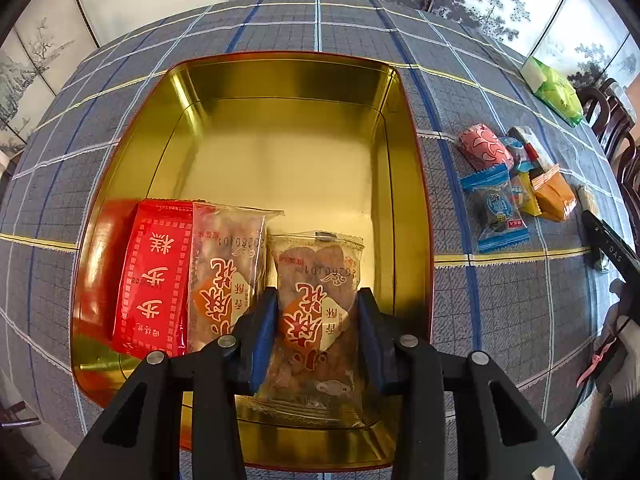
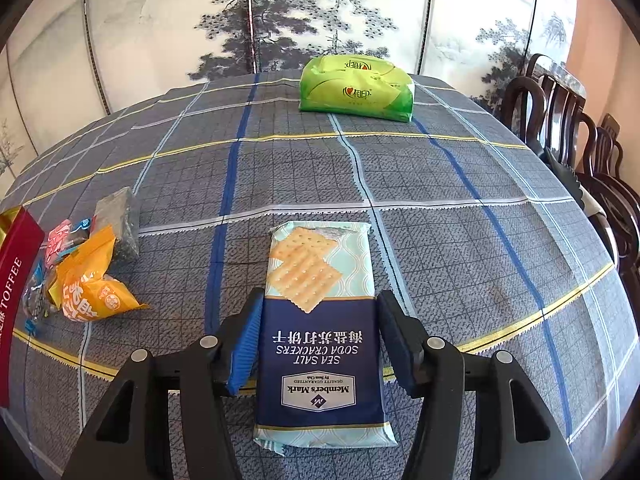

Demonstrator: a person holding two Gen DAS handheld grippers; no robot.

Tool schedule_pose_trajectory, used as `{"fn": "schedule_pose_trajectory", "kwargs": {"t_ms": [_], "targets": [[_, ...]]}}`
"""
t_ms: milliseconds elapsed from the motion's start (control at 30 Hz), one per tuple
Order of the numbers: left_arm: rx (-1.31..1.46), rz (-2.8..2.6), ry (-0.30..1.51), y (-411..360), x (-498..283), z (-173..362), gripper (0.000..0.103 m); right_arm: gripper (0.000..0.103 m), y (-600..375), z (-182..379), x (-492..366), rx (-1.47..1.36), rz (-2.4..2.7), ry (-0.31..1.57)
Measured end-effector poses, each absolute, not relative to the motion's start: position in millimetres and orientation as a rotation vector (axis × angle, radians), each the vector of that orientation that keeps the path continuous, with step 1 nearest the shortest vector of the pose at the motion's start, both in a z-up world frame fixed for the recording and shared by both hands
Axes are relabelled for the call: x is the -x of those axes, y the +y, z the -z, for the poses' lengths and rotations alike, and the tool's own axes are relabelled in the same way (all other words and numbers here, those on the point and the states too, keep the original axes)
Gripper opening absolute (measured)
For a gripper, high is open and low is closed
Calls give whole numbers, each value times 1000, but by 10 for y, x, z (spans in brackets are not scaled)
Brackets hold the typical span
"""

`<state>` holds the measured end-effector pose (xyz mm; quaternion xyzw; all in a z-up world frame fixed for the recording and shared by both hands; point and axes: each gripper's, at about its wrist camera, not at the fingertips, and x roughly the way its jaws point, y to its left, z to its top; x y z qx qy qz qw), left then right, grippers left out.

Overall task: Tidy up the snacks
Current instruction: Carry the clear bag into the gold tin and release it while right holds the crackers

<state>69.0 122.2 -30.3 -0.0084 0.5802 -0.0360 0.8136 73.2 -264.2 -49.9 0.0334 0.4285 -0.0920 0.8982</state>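
My left gripper (image 1: 316, 308) is shut on a clear snack packet with red lettering (image 1: 320, 264), held low inside the gold tin (image 1: 280, 56) near its front right. Beside it in the tin lie a matching clear packet (image 1: 226, 272) and a red packet (image 1: 154, 276). In the right wrist view a blue pack of soda crackers (image 2: 320, 264) lies flat on the plaid tablecloth between the fingers of my right gripper (image 2: 320, 312). That gripper is open, with a thin gap showing on each side of the pack.
A heap of small loose snacks (image 1: 516, 184) lies right of the tin, also seen as the orange and blue heap (image 2: 84, 280) beside the tin's red wall (image 2: 16, 280). A green tissue pack (image 2: 356, 88) sits at the far edge. Dark wooden chairs (image 2: 580, 152) line the right side.
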Motion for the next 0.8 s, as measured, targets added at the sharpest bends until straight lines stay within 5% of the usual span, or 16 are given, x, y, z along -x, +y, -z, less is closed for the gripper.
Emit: {"fn": "schedule_pose_trajectory", "kwargs": {"t_ms": [200,367,800], "targets": [[-1,75,1224,1224,-670,302,36,70,-2702,507,-786,-81,201,923],[-3,73,1224,1222,-670,296,37,70,-2692,499,-809,-87,206,934],[-22,74,1212,1180,-683,264,41,51,-2612,461,-850,-83,193,973]]}}
